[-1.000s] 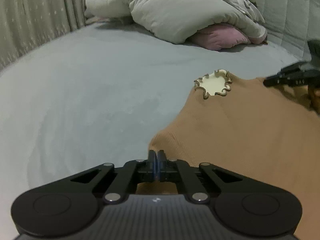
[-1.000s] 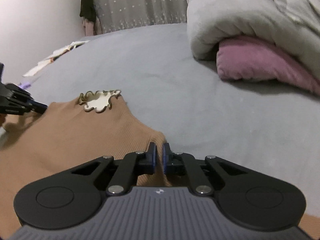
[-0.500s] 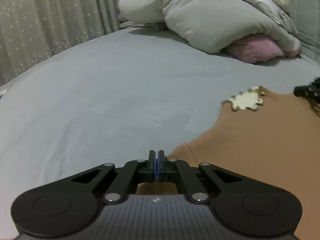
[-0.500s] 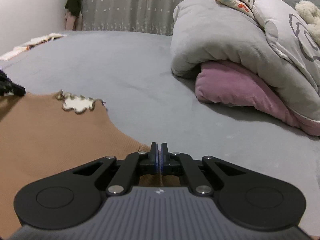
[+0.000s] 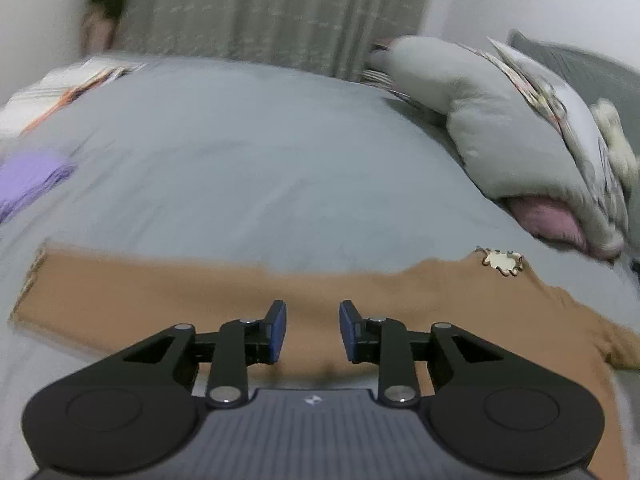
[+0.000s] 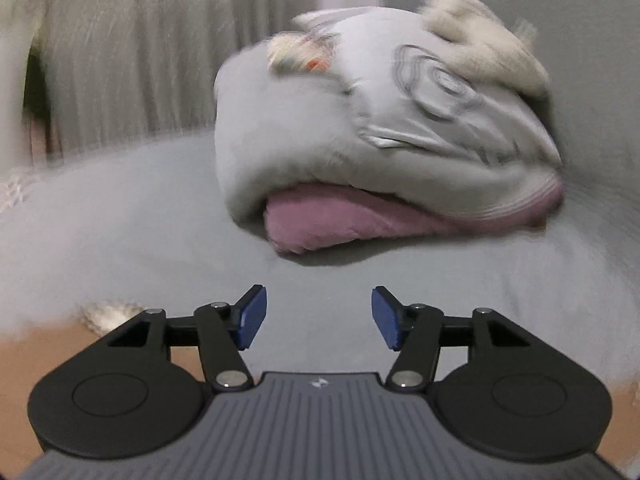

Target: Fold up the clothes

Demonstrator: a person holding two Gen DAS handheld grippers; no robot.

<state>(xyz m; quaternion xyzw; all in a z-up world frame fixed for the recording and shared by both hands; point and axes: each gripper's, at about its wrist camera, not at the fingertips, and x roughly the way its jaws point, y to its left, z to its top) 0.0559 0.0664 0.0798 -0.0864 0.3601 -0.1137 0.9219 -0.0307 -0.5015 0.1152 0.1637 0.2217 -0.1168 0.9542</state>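
the brown top is a soft, finely ribbed knit spread flat on the smooth grey bedsheet, with a cream scalloped neckline trim at its far edge. a puffy grey duvet is bunched over a plush pink blanket further back. the left wrist view shows the garment stretched wide as a long band, plus a purple cloth and papers at the left edge of the bed and a pleated curtain behind; the right wrist view, heavily blurred, shows only a corner of brown fabric at lower left. the left gripper hangs with its blue-padded jaws parted and nothing between them, the top directly beneath. the right gripper is likewise spread wide and holding nothing, over bare sheet, with the top off to its left.
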